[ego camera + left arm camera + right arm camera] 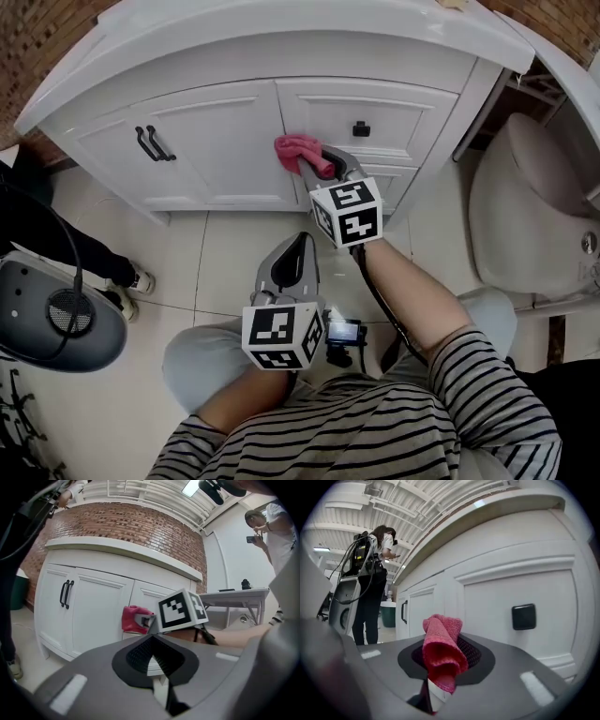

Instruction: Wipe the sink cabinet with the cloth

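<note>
The white sink cabinet (pixel 225 141) fills the top of the head view, with a pair of black door handles (pixel 155 143) and a black drawer knob (pixel 361 128). My right gripper (pixel 319 161) is shut on a pink cloth (pixel 298 150) and holds it against the cabinet front, at the seam between the door and the drawers. In the right gripper view the cloth (pixel 440 648) bulges out from between the jaws, left of the knob (pixel 523 616). My left gripper (pixel 302 240) hangs back over the floor, shut and empty, pointing at the cabinet (pixel 93 611) and the cloth (pixel 133 619).
A toilet (pixel 534 216) stands right of the cabinet. A bystander's shoe (pixel 141 279) and a grey device (pixel 56 319) are on the floor at left. The right gripper view shows a standing person (pixel 370 583) and a green bin (pixel 387 613). A white table (pixel 234 595) stands beyond.
</note>
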A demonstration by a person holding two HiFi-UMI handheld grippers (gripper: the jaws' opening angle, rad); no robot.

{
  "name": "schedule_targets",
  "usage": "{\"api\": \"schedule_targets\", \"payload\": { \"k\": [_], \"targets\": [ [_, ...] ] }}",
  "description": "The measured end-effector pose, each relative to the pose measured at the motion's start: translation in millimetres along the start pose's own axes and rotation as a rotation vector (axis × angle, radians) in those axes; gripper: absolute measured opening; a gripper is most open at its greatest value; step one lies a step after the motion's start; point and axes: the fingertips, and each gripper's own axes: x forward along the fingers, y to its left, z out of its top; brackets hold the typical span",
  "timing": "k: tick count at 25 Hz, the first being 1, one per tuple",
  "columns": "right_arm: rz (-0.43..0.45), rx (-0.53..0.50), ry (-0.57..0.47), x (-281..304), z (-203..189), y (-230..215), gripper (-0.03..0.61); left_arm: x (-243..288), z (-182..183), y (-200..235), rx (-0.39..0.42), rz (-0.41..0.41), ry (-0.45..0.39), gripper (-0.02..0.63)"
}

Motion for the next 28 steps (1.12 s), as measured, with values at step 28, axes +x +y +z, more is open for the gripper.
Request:
{"api": "schedule_targets", "payload": {
  "k": [28],
  "targets": [
    [-0.051, 0.11, 0.031, -49, -46, -28, 0.094, -5, -4, 3, -0.043, 0.006, 0.016, -0.006]
  ]
}}
